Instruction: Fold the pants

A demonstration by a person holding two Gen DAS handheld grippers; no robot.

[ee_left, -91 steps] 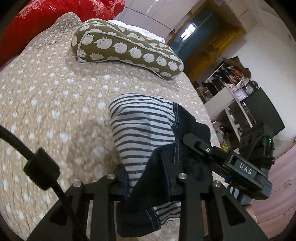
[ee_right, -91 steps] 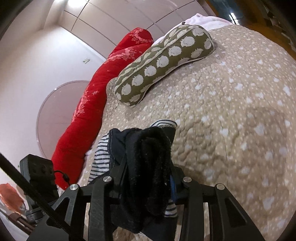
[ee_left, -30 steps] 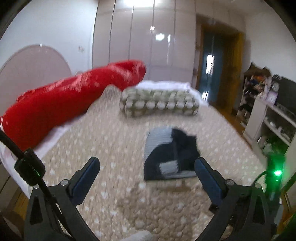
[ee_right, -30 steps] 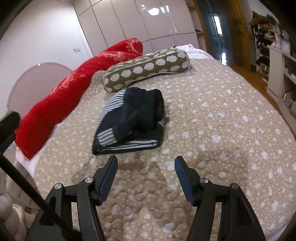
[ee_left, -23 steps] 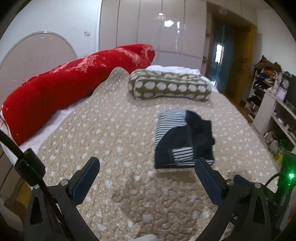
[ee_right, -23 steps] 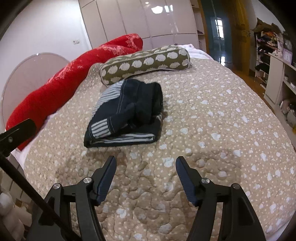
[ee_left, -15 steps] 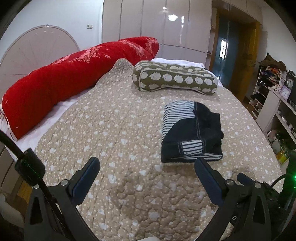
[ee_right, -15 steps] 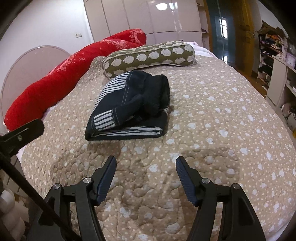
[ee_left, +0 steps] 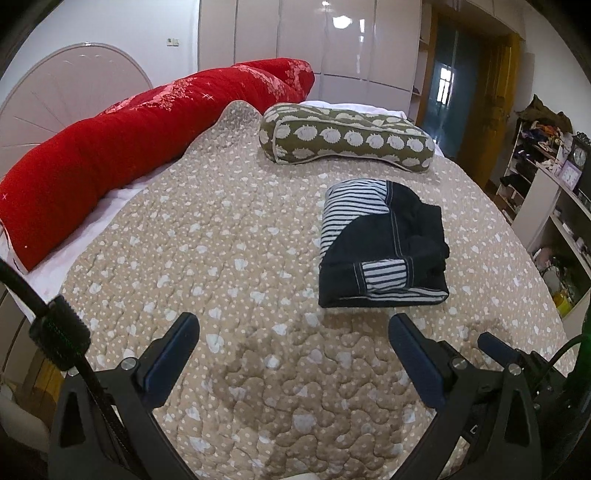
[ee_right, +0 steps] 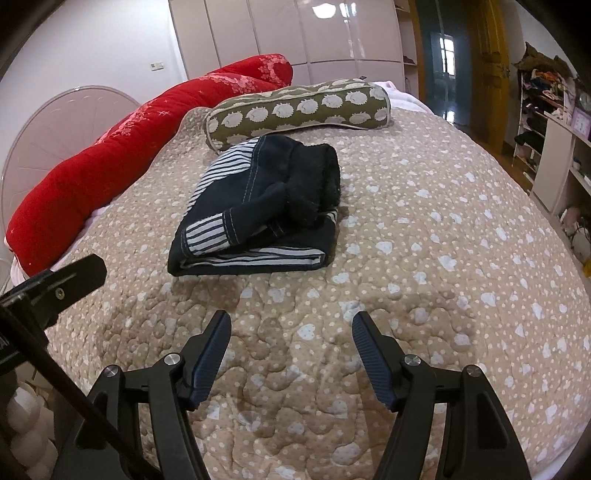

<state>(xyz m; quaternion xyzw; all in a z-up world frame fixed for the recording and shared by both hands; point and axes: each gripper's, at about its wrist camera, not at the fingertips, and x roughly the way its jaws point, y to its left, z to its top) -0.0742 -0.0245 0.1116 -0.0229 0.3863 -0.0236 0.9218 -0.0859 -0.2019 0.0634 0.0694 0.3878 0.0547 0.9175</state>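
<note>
The pants (ee_left: 380, 245), dark navy with striped panels, lie folded in a compact bundle on the beige quilted bed (ee_left: 221, 258). They also show in the right wrist view (ee_right: 266, 206). My left gripper (ee_left: 291, 336) is open and empty, held back from the bundle near the bed's front edge. My right gripper (ee_right: 291, 334) is open and empty too, just in front of the bundle, apart from it. The right gripper's body shows at the lower right of the left wrist view (ee_left: 517, 365).
An olive patterned bolster pillow (ee_left: 343, 138) lies behind the pants. A long red bolster (ee_left: 129, 147) runs along the bed's left side. White shelves (ee_left: 546, 199) with clutter stand to the right. A white wardrobe (ee_right: 295, 33) and a doorway are at the back.
Three seconds ago both grippers were shut on the pants. They have let go, opened and pulled back; the folded bundle now rests on the bed. Over the last half second little has moved.
</note>
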